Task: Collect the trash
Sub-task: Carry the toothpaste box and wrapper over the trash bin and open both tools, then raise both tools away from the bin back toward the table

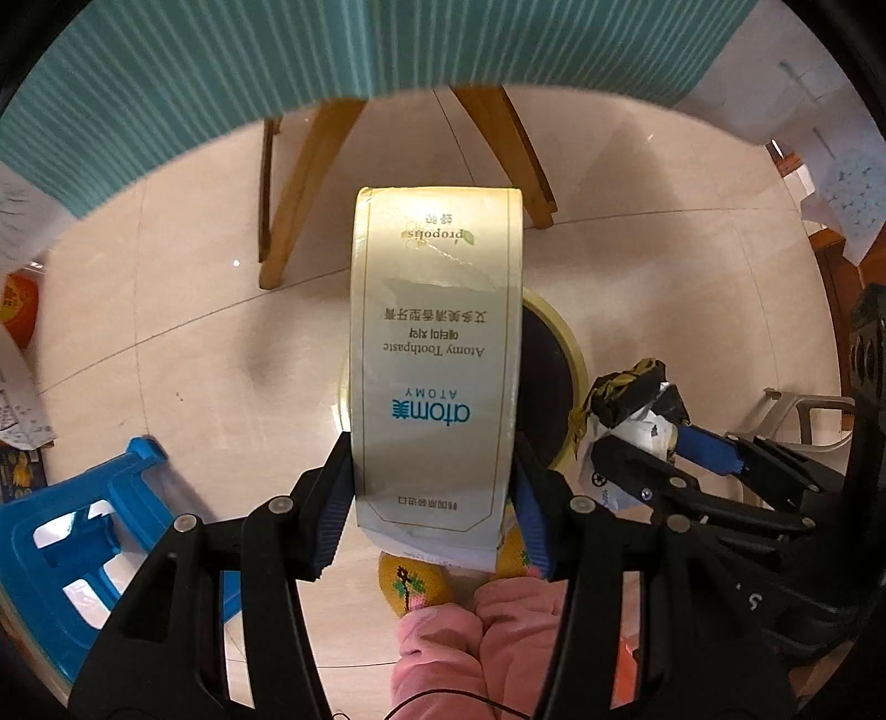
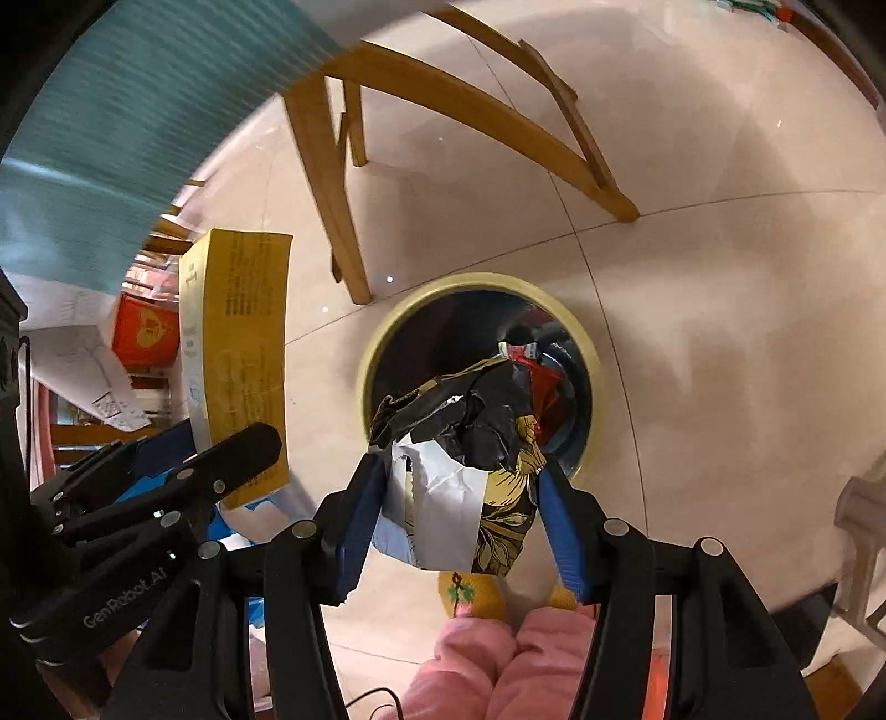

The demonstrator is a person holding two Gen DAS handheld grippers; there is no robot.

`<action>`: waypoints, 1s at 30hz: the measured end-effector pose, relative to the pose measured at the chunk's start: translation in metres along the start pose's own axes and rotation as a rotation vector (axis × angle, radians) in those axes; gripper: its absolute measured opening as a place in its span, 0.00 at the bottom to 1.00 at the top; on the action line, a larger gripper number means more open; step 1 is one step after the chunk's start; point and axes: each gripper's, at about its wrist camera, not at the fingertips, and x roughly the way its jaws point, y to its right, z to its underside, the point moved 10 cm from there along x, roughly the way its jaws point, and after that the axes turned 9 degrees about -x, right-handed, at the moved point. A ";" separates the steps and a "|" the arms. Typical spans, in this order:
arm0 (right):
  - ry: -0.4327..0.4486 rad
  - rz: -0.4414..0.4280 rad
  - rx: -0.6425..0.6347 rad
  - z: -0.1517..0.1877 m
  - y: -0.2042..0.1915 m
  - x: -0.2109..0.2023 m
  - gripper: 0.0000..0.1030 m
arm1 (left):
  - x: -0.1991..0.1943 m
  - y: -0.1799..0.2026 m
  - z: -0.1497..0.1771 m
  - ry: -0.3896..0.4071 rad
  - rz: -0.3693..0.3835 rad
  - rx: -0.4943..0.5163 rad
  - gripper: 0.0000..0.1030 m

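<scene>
My left gripper (image 1: 434,487) is shut on a cream Atomy toothpaste box (image 1: 437,354), held upright over the floor. The box also shows in the right wrist view (image 2: 241,354), with the left gripper (image 2: 221,465) under it. My right gripper (image 2: 459,498) is shut on a crumpled black, white and gold wrapper (image 2: 465,448); it shows in the left wrist view (image 1: 637,399) too. A round trash bin with a yellow rim (image 2: 592,365) stands on the floor below both, with red and other trash inside. In the left wrist view the bin (image 1: 576,354) is mostly hidden behind the box.
A wooden chair (image 2: 332,166) with a teal cloth (image 1: 332,50) stands beyond the bin. A blue plastic stool (image 1: 72,543) is at the left. The person's pink trousers (image 2: 498,664) and yellow slippers (image 2: 470,598) are below. A grey stool (image 1: 803,415) is at the right.
</scene>
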 end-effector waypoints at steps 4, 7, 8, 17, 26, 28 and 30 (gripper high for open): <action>-0.006 -0.006 0.036 -0.001 0.010 0.015 0.54 | 0.016 0.007 -0.003 -0.015 0.001 0.010 0.48; -0.012 -0.002 0.048 -0.006 0.016 0.025 0.54 | 0.024 0.004 -0.005 -0.015 0.003 0.011 0.48; -0.012 -0.001 0.049 -0.007 0.017 0.027 0.54 | 0.027 0.004 -0.006 -0.014 0.003 0.010 0.48; -0.023 -0.006 0.054 -0.010 0.016 0.036 0.57 | 0.032 -0.015 -0.013 -0.018 -0.014 -0.025 0.62; 0.002 0.002 0.037 -0.017 0.012 0.045 0.67 | 0.024 -0.034 -0.015 0.027 -0.044 -0.061 0.80; 0.002 0.010 0.037 -0.017 0.012 0.047 0.73 | 0.022 -0.038 -0.016 0.034 -0.046 -0.072 0.80; 0.007 0.022 0.035 -0.018 0.013 0.048 0.83 | 0.019 -0.043 -0.016 0.042 -0.047 -0.084 0.80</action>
